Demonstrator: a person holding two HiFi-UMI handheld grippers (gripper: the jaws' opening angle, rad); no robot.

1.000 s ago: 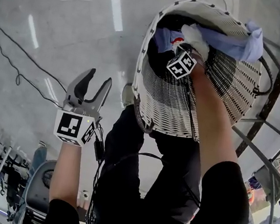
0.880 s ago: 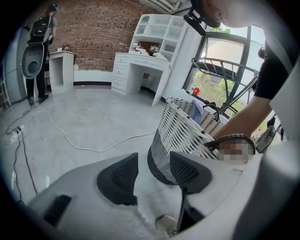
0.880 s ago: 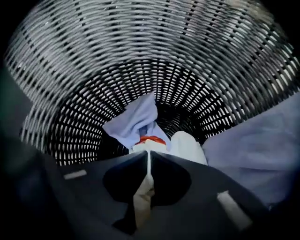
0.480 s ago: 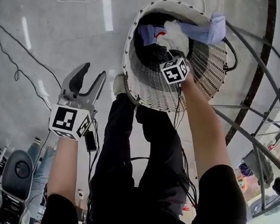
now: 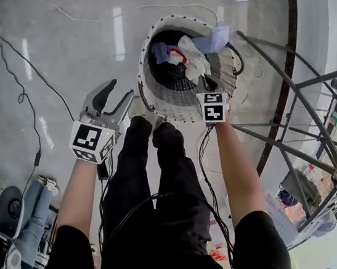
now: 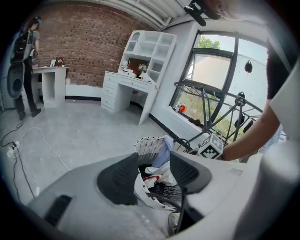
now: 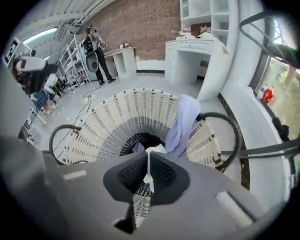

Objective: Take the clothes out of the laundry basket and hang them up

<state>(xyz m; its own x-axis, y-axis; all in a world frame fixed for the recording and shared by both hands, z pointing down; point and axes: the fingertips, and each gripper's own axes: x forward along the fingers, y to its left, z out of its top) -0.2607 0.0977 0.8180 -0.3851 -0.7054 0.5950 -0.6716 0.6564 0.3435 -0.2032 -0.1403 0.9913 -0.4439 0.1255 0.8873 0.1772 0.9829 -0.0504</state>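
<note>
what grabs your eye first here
A white basket full of clothes stands on the floor, a blue cloth draped over its rim. The right tongs are shut on a white cloth above it, while the left tongs hang open and empty beside it.

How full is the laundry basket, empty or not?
Not empty: the laundry basket holds a white garment and more clothes; a pale blue garment hangs over its rim.
</note>
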